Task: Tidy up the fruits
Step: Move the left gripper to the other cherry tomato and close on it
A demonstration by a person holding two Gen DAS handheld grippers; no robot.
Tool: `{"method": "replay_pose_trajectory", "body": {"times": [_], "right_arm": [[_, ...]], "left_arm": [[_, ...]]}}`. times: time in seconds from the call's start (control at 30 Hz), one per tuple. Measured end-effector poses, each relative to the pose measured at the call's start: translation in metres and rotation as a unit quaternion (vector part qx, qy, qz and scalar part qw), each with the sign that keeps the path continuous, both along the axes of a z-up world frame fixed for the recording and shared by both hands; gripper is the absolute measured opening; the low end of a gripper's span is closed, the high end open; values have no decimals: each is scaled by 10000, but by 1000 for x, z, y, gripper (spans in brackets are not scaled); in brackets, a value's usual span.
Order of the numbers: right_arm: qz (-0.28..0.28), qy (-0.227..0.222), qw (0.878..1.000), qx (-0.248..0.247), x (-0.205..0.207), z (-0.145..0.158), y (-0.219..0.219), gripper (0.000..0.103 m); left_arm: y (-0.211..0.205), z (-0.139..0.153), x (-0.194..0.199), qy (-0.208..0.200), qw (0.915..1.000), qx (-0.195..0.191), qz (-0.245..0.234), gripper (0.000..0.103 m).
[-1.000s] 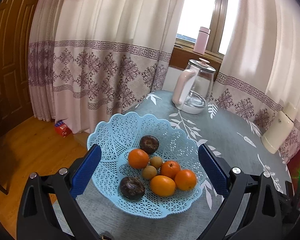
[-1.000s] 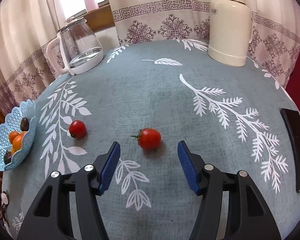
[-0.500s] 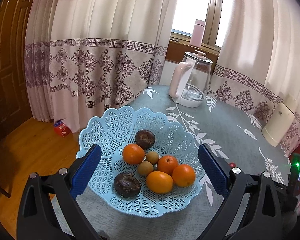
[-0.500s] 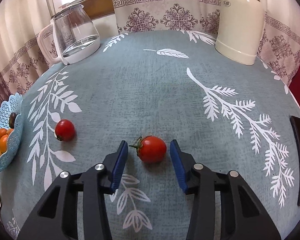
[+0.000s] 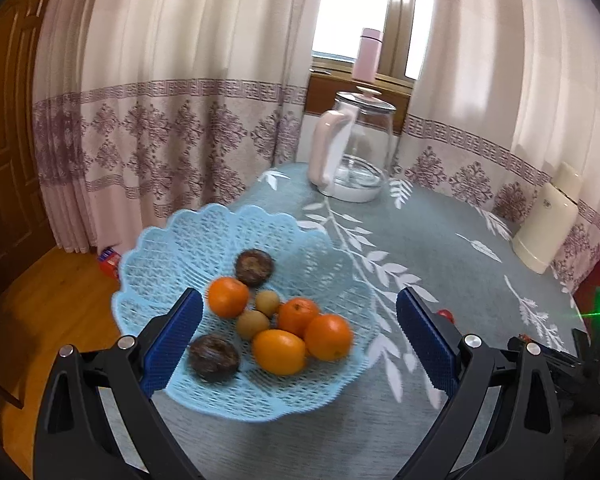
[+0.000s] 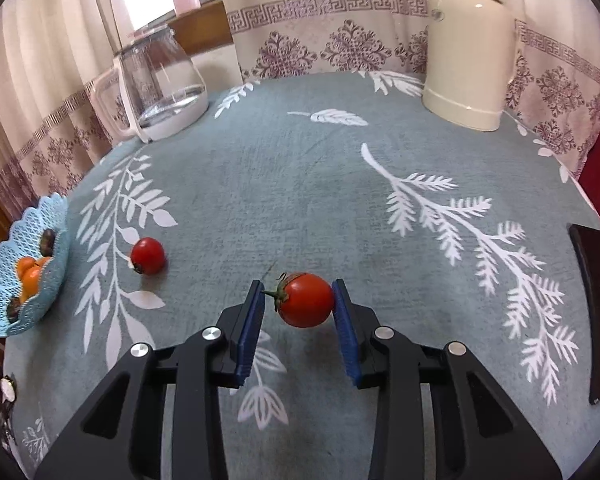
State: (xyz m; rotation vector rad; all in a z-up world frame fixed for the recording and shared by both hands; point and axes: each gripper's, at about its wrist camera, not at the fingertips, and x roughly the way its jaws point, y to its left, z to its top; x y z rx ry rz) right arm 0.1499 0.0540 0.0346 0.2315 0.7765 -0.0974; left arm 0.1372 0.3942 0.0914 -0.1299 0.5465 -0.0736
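Right gripper [image 6: 299, 306] closing round small red stemmed tomato [image 6: 305, 300]; left pad apparently not touching yet. Left gripper [image 5: 298, 334] open, idle. Next: firm squeeze, carry to pale-blue lattice plastic basket [image 6: 4, 312].

A round red tomato [image 6: 306, 300] with a green stem pointing left sits between the blue pads of the right tool [image 6: 299, 306], the right pad touching it. A second red tomato [image 6: 148, 255] lies on the table [image 6: 300, 184] to its left. Further left, at the table's edge, a light-blue lattice basket [image 5: 204, 240] holds four oranges, two dark wrinkled fruits and two small tan ones.
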Motion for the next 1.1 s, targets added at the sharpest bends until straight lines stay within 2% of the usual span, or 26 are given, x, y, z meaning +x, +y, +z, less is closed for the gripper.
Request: {"method": "replay_pose_trajectory", "body": {"times": [0.33, 0.73, 0.9, 1.1], "right_arm": [[86, -196, 9997, 89, -22, 4, -5, 35], [56, -103, 9987, 499, -27, -14, -15, 35], [54, -74, 9980, 628, -26, -16, -18, 35], [87, -106, 9982, 584, -27, -17, -15, 35]], "left_arm": [[-64, 1, 5, 9, 9976, 314, -624, 99], [-134, -23, 39, 405, 9892, 651, -1250, 97], [-155, -36, 59, 614, 9844, 797, -1446, 85], [-164, -55, 80, 997, 9804, 698, -1550, 67]]}}
